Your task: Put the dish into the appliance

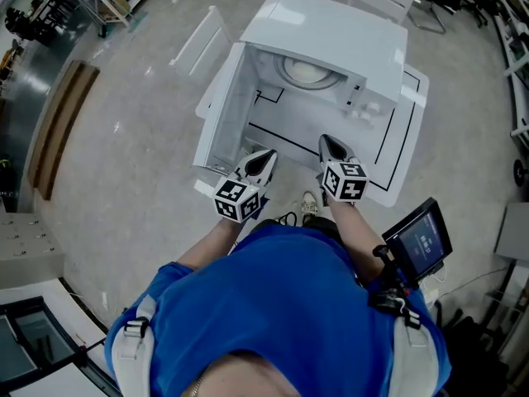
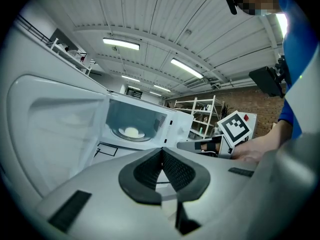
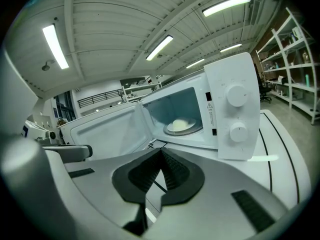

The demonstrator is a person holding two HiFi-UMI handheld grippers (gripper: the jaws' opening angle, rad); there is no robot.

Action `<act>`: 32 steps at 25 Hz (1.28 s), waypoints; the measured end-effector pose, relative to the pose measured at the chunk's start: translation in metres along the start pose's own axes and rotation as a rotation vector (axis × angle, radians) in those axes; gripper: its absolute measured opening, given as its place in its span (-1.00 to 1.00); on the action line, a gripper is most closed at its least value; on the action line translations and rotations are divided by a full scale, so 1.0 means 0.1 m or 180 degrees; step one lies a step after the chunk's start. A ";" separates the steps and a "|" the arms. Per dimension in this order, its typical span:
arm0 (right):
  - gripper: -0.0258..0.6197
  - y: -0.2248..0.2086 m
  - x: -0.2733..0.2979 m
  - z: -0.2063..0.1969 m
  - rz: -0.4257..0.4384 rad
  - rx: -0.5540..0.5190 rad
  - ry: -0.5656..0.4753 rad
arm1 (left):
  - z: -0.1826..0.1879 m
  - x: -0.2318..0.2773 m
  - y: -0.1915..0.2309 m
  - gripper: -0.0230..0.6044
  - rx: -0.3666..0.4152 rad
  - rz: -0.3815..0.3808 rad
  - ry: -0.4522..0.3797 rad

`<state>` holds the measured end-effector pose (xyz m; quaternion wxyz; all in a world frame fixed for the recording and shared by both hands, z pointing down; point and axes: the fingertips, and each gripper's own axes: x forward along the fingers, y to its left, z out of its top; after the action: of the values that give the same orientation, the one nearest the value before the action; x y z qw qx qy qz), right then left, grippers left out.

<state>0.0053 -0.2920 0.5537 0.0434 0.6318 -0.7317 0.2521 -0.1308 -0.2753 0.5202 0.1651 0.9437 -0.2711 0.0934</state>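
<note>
The dish (image 3: 181,124) sits in the microwave (image 1: 331,31). The left hand-held gripper (image 2: 161,158) and right hand-held gripper (image 3: 161,158) are pinched together, empty. Next, probably push the door (image 1: 219,114) shut.

Industrial lab hall: ribbed ceiling (image 3: 110,29), strip lights (image 3: 54,46), metal shelving (image 2: 202,115), brick wall (image 2: 240,101).

Left tongs (image 1: 266,157): jaws pressed together, ribbed pads meeting in a line at the tips. Right tongs (image 1: 328,143): same, jaws together tip to tip. Both are held low in front of the torso, side by side but apart, pointing forward. Marker cubes (image 1: 235,198) sit at the rear of each, facing up. Bare forearms (image 1: 208,240) reach out from a blue shirt, elbows bent. Left gripper view: right tongs lie level to the right, hand (image 2: 252,151) behind its cube.
</note>
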 end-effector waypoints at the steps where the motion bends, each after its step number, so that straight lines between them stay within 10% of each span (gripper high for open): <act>1: -0.92 0.02 -0.04 0.00 0.0005 -0.0007 -0.0003 | 0.00 -0.01 -0.02 -0.91 -0.0002 -0.0004 -0.0005; 32: -0.92 0.07 -0.32 -0.05 -0.0007 -0.0071 -0.0065 | -0.02 0.06 -0.13 -0.91 -0.0013 -0.0132 -0.0040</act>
<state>0.0033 -0.2608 0.5436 0.0433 0.6346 -0.7342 0.2374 -0.1189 -0.2669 0.5207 0.1672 0.9493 -0.2526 0.0835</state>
